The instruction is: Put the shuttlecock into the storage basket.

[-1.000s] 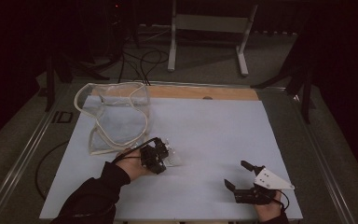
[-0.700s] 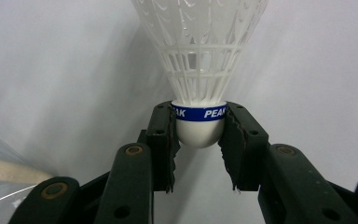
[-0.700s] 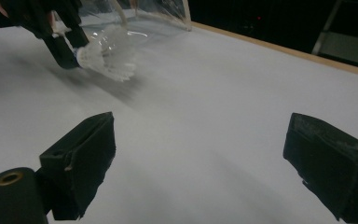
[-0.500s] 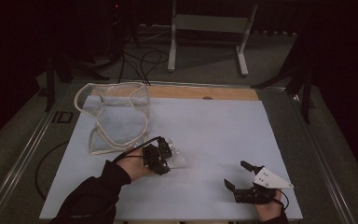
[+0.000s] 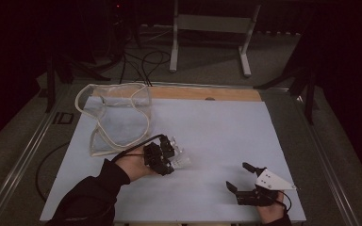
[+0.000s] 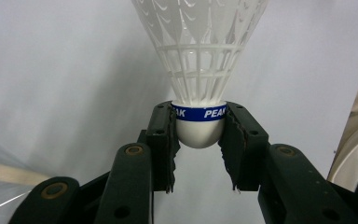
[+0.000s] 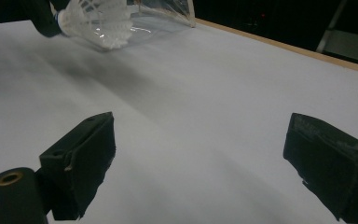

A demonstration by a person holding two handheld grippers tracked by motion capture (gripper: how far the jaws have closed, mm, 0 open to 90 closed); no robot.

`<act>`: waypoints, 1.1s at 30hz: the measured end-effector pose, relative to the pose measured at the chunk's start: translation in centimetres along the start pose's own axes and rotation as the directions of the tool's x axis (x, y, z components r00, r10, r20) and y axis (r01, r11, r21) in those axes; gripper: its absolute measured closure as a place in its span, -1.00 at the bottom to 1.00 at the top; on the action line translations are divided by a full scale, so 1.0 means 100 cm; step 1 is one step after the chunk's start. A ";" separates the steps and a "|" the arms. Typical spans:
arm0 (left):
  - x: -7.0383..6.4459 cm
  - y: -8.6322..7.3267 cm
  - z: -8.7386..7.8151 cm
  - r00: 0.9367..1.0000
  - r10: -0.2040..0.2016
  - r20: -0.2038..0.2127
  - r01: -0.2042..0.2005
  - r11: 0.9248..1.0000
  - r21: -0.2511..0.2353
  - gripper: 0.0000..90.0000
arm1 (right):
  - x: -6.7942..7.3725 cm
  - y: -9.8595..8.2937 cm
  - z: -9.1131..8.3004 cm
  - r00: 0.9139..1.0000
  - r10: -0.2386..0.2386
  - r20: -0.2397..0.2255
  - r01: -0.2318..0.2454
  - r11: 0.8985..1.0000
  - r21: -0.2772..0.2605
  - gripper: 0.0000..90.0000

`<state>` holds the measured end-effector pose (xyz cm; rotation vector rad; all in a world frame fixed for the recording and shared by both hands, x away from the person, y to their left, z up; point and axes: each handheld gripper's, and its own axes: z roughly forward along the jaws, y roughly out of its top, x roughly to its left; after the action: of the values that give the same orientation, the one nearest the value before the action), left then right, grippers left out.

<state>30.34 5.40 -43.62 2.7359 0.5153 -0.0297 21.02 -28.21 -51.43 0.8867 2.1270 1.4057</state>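
The left gripper [image 5: 172, 157] held a white shuttlecock [image 6: 200, 70] by its rounded cork base, the two jaws pressed against either side of the blue band printed PEAK. In the left gripper view the feather skirt flared away from the jaws, clear of them. In the high view the shuttlecock [image 5: 181, 162] lay a little towards the near-left of the middle of the pale table surface [image 5: 226, 136], apparently just above it. A clear plastic bag [image 5: 118, 117] with a pale cord rim lay near the far-left corner, apart from the gripper. The right gripper [image 5: 242, 178] rested near the near-right corner, its jaws spread wide and holding nothing, as the right gripper view confirmed.

Risks, as judged from this moment: the hold bore on a smooth, curved cork, so the base could have rolled or squeezed out of the jaws if the hand had tilted or jerked. If the shuttlecock was meant for the bag, the limp mouth might have been pushed shut by the skirt, since nothing held it open. The light skirt could also have snagged on the cord or bent against the surface, twisting the cork in the hold.
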 end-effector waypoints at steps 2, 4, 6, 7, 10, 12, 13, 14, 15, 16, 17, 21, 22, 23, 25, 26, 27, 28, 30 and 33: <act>0.000 0.001 -0.004 1.000 0.001 -0.003 -0.001 1.000 -0.005 0.48 | 0.000 0.000 0.000 1.000 -0.001 0.000 0.001 1.000 0.001 -0.80; 0.000 0.002 -0.008 1.000 0.002 0.001 -0.002 1.000 -0.009 0.48 | 0.001 0.000 0.000 1.000 0.000 0.000 0.000 1.000 0.001 -0.80; -0.001 0.003 -0.011 1.000 0.002 0.013 -0.002 1.000 -0.015 0.48 | 0.000 0.000 0.000 1.000 0.000 -0.001 0.000 1.000 0.002 -0.80; -0.001 0.004 -0.014 1.000 0.005 0.012 -0.005 1.000 -0.018 0.48 | 0.000 0.000 0.000 1.000 0.004 -0.001 -0.004 1.000 0.004 -0.80; -0.002 0.007 -0.021 1.000 0.009 0.013 -0.009 1.000 -0.028 0.48 | 0.000 0.000 0.000 1.000 0.004 -0.002 -0.004 1.000 0.003 -0.80; -0.003 0.009 -0.025 1.000 0.015 0.008 -0.015 0.999 -0.030 0.48 | 0.000 0.000 0.001 1.000 0.001 -0.003 -0.001 1.000 0.003 -0.80; -0.003 0.009 -0.025 1.000 0.015 0.008 -0.015 0.999 -0.030 0.48 | 0.000 0.000 0.001 1.000 0.002 -0.003 -0.002 1.000 0.003 -0.80; -0.003 0.011 -0.030 1.000 0.017 0.011 -0.017 0.999 -0.034 0.48 | 0.001 0.000 0.001 1.000 0.004 -0.003 -0.004 1.000 0.004 -0.80; -0.003 0.012 -0.032 1.000 0.022 0.002 -0.022 0.999 -0.034 0.48 | 0.001 0.000 0.001 1.000 0.004 -0.004 -0.004 1.000 0.004 -0.80; -0.003 0.013 -0.034 1.000 0.020 0.006 -0.020 0.999 -0.035 0.48 | 0.000 -0.001 0.001 1.000 0.004 -0.005 -0.004 1.000 0.003 -0.80; -0.003 0.013 -0.036 1.000 0.022 0.012 -0.021 0.999 -0.037 0.48 | 0.000 -0.001 0.001 1.000 0.004 -0.004 -0.004 1.000 0.003 -0.80; -0.001 0.015 -0.045 1.000 0.017 0.008 -0.017 0.999 -0.045 0.48 | 0.000 -0.001 0.001 1.000 0.006 -0.005 -0.006 1.000 0.004 -0.80; 0.000 0.015 -0.047 1.000 0.015 0.014 -0.015 0.999 -0.048 0.48 | 0.000 -0.001 0.001 1.000 0.006 -0.006 -0.006 1.000 0.003 -0.80; 0.000 0.016 -0.049 1.000 0.019 0.007 -0.018 0.999 -0.048 0.48 | 0.000 -0.001 0.001 1.000 0.005 -0.006 -0.005 1.000 0.002 -0.80; 0.001 0.017 -0.053 1.000 0.018 0.014 -0.017 0.998 -0.053 0.48 | 0.000 -0.001 0.001 1.000 0.009 -0.005 -0.009 1.000 0.004 -0.80; 0.002 0.018 -0.055 1.000 0.016 0.009 -0.016 0.998 -0.057 0.48 | 0.000 -0.001 0.001 1.000 0.008 -0.007 -0.008 1.000 0.004 -0.80; 0.002 0.018 -0.057 1.000 0.015 0.012 -0.015 0.998 -0.055 0.48 | 0.000 -0.001 0.001 1.000 0.008 -0.007 -0.008 1.000 0.004 -0.80; 0.002 0.019 -0.059 1.000 0.016 0.012 -0.016 0.998 -0.059 0.48 | 0.000 -0.001 0.002 1.000 0.007 -0.007 -0.007 1.000 0.004 -0.80; 0.004 0.019 -0.062 1.000 0.016 0.015 -0.015 0.998 -0.062 0.48 | 0.000 -0.001 0.001 1.000 0.008 -0.006 -0.008 1.000 0.004 -0.80; 0.005 0.020 -0.065 1.000 0.009 0.020 -0.008 0.997 -0.073 0.48 | 0.000 -0.001 0.001 1.000 0.009 -0.005 -0.009 1.000 0.005 -0.80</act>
<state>31.23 6.09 -36.91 2.6636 0.4893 -0.0356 21.07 -28.13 -51.57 0.8969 2.1337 1.4093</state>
